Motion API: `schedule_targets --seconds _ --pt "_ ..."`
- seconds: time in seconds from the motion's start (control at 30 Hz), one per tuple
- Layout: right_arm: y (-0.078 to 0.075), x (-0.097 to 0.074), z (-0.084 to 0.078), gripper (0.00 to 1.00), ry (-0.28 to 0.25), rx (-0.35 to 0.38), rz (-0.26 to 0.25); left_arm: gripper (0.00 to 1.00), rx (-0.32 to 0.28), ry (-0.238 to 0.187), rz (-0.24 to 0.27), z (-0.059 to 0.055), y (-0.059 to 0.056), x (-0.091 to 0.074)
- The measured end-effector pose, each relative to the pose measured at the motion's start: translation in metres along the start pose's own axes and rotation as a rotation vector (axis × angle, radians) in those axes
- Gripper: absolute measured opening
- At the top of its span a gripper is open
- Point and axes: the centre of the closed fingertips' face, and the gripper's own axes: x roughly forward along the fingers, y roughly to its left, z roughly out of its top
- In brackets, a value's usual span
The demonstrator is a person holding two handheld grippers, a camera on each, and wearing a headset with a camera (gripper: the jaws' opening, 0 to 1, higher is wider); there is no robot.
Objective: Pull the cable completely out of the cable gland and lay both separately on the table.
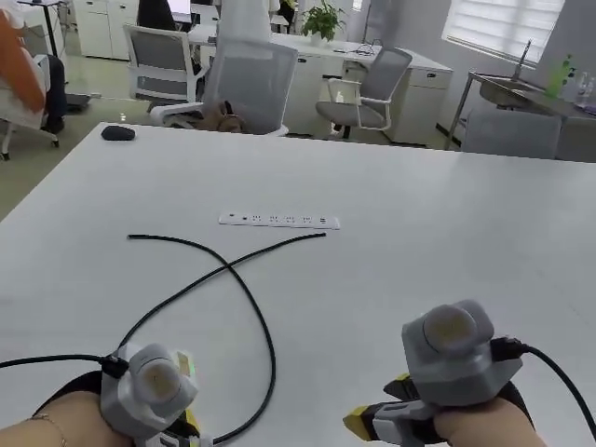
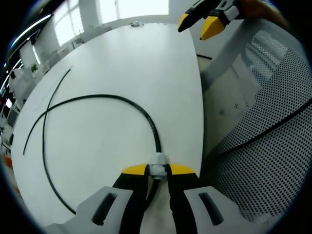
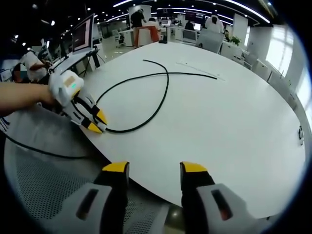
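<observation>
One gland gripped, cable not yet pulled

Left gripper (image 2: 157, 171) is clenched on the white cable gland (image 2: 158, 164) at the near edge of the table (image 2: 122, 53). The black cable (image 2: 105, 96) runs out of the gland and loops across the tabletop (it crosses itself farther out). Right gripper (image 3: 155, 168) hangs with its jaws apart, holding nothing, just off the table's rim. The risk, as I judge it, is that the crossed loop snags or drags when pulled. A grab too far from the gland could also tug it out of the left jaws or off the edge.
</observation>
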Motion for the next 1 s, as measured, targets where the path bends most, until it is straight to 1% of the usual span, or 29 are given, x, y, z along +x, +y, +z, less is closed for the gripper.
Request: schedule_targets --seconds 0.03,0.07,0.1,0.2,0.27,0.3,0.33,0.37,0.4,0.47,0.5,0.53,0.57,0.6,0.63,0.67,0.7,0.73,0.77,0.8,0.83,0.87,0.9,0.93,0.97,1.0 --pt "0.001 0.000 0.000 0.42 0.000 0.000 0.001 0.17 -0.022 0.014 0.004 -0.001 0.000 0.000" --pt "0.002 0.000 0.000 0.42 -0.004 0.003 0.008 0.17 -0.028 0.021 -0.008 0.000 -0.001 0.001" --pt "0.003 0.000 0.001 0.41 -0.005 0.001 0.012 0.17 -0.050 0.023 -0.016 0.001 -0.002 0.001" --pt "0.003 0.000 0.001 0.40 -0.007 -0.003 0.013 0.17 -0.057 0.008 -0.015 0.006 -0.001 -0.003" --pt "0.004 0.000 0.002 0.40 -0.013 0.000 0.016 0.17 -0.050 -0.017 -0.004 0.014 0.000 -0.009" --pt "0.004 0.000 0.003 0.40 -0.017 0.000 0.020 0.17 -0.054 -0.046 0.007 0.023 0.003 -0.014" --pt "0.004 0.000 0.003 0.40 -0.016 -0.002 0.022 0.17 -0.057 -0.063 0.014 0.029 0.004 -0.018" --pt "0.006 0.001 0.004 0.40 -0.013 -0.010 0.029 0.17 -0.040 -0.094 0.027 0.039 0.007 -0.025" --pt "0.008 0.001 0.004 0.40 -0.011 -0.022 0.033 0.17 -0.034 -0.102 0.030 0.041 0.008 -0.027" --pt "0.012 0.002 0.009 0.41 -0.014 -0.066 0.041 0.17 -0.014 -0.133 0.042 0.056 0.010 -0.041" --pt "0.017 0.002 0.011 0.41 -0.013 -0.111 0.061 0.17 -0.013 -0.144 0.043 0.061 0.010 -0.045" --pt "0.020 0.003 0.012 0.41 -0.013 -0.124 0.072 0.17 -0.001 -0.163 0.048 0.068 0.010 -0.050" --pt "0.024 0.003 0.015 0.41 -0.018 -0.133 0.084 0.17 0.011 -0.167 0.050 0.071 0.010 -0.054" --pt "0.031 0.004 0.018 0.41 -0.028 -0.160 0.109 0.17 0.017 -0.168 0.054 0.073 0.010 -0.057" --pt "0.035 0.005 0.021 0.41 -0.034 -0.174 0.128 0.17 0.036 -0.171 0.059 0.077 0.010 -0.062" --pt "0.041 0.006 0.025 0.40 -0.046 -0.205 0.153 0.17 0.046 -0.173 0.060 0.079 0.010 -0.066" --pt "0.046 0.007 0.029 0.39 -0.060 -0.223 0.171 0.17 0.058 -0.179 0.059 0.082 0.009 -0.071" --pt "0.051 0.007 0.036 0.39 -0.084 -0.226 0.200 0.17 0.067 -0.179 0.056 0.084 0.008 -0.074" --pt "0.054 0.007 0.039 0.38 -0.094 -0.233 0.217 0.17 0.088 -0.176 0.057 0.086 0.007 -0.080" --pt "0.056 0.006 0.046 0.37 -0.108 -0.259 0.234 0.17 0.105 -0.176 0.060 0.088 0.007 -0.083" --pt "0.057 0.006 0.050 0.36 -0.109 -0.292 0.238 0.17 0.120 -0.179 0.061 0.091 0.006 -0.089" --pt "0.059 0.005 0.057 0.35 -0.107 -0.357 0.243 0.17 0.124 -0.182 0.060 0.094 0.005 -0.093" --pt "0.062 0.004 0.061 0.33 -0.109 -0.401 0.254 0.17 0.128 -0.189 0.058 0.096 0.004 -0.096" --pt "0.066 0.003 0.066 0.32 -0.114 -0.443 0.271 0.17 0.130 -0.193 0.054 0.099 0.003 -0.099" --pt "0.074 0.001 0.074 0.32 -0.122 -0.503 0.305 0.17 0.141 -0.203 0.050 0.102 0.002 -0.103" --pt "0.080 0.000 0.078 0.31 -0.128 -0.536 0.331 0.17 0.148 -0.207 0.049 0.104 0.001 -0.105"
